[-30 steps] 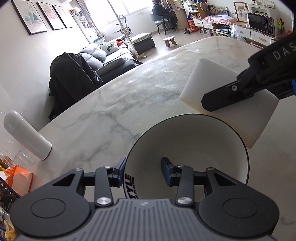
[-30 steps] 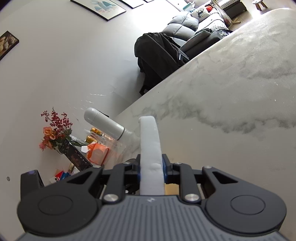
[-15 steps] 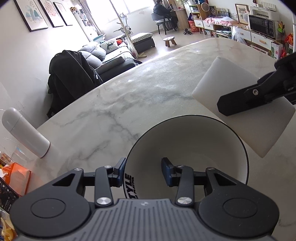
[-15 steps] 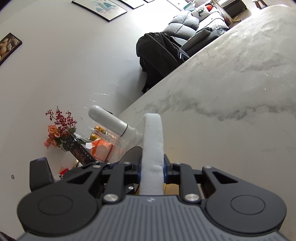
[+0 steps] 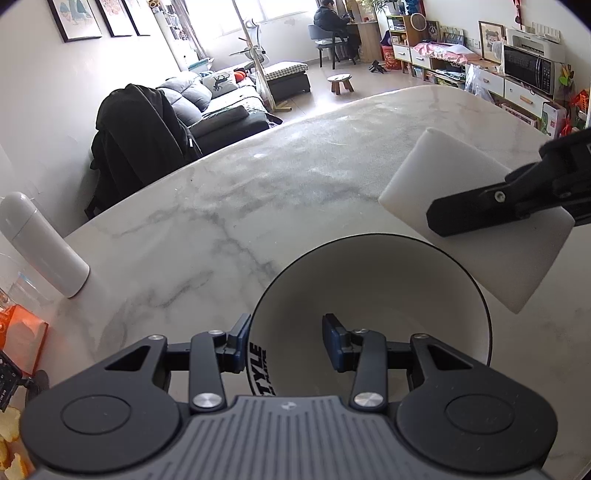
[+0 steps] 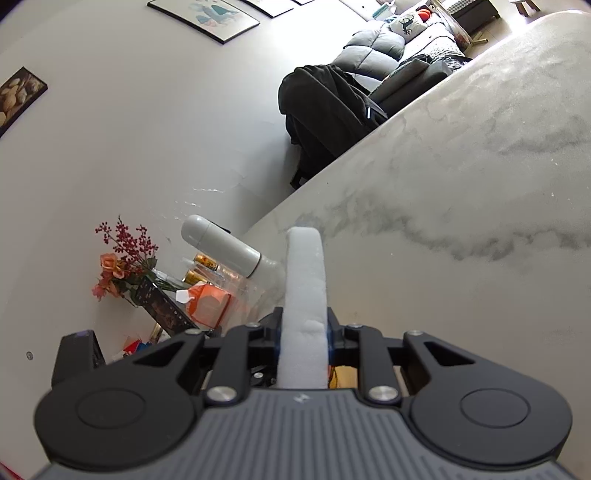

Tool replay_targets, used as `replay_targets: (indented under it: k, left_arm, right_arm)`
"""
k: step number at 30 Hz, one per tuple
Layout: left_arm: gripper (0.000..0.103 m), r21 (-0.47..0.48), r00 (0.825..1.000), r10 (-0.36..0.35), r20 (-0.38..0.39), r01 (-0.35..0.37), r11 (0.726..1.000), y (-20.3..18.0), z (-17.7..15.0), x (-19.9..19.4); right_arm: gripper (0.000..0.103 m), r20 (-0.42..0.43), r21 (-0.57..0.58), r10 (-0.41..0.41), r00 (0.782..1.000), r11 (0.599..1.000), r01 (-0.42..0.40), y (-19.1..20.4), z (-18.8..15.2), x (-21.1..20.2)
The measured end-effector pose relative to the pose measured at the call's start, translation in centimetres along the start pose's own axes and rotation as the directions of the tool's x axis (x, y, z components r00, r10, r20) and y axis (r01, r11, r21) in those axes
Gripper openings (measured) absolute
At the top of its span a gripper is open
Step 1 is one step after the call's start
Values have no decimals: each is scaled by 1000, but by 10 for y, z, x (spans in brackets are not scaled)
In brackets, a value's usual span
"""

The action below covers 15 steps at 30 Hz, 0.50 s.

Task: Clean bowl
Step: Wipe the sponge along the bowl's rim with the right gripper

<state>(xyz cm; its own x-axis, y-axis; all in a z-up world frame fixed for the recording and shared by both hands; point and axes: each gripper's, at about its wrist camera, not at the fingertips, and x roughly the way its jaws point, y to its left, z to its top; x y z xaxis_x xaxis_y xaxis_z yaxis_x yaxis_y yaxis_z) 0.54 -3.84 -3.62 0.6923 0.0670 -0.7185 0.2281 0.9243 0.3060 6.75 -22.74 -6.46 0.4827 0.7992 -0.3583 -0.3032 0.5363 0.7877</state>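
Work surface: a marble table with grey veining and a curved far edge. Beyond that edge lie a sofa, a chair draped with a dark coat, a small wooden stool and, at the far wall, a person seated at a desk. Shelving with a microwave runs along the right side of the room.

Edges and clearance: a white cylindrical bottle stands at the left edge of the table, with an orange packet near it. The middle and far parts of the tabletop carry no objects. In the right wrist view the table edge runs diagonally, with a white wall and a flower arrangement to its left.

Bowl: the bowl, white inside with a dark rim, sits at the near side of the table, directly in front of the left gripper.

Left gripper: angled downward. Its jaws straddle the near wall of the bowl, one pad outside and one inside. Whether the pads press on the wall cannot be determined.

Right gripper: enters from the right in the left wrist view, pointing slightly downward. Its jaws are clamped on a white sponge, a flat block held just beside the far right rim of the bowl. Whether it touches the rim cannot be determined.
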Motion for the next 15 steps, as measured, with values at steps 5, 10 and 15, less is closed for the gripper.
replay_targets:
  k: [5, 10, 15]
  left_arm:
    - [41, 11, 1000, 13, -2, -13, 1000, -3, -1, 0]
    - [41, 17, 1000, 27, -5, -27, 999, -5, -1, 0]
    - [41, 18, 1000, 24, -12, -24, 1000, -4, 0, 0]
  right_arm:
    - [23, 5, 15, -7, 1000, 1000, 7, -6, -8, -10]
    - [23, 6, 24, -5, 1000, 1000, 4, -9, -5, -6]
    - [23, -8, 8, -1, 1000, 1000, 1, -6, 2, 10]
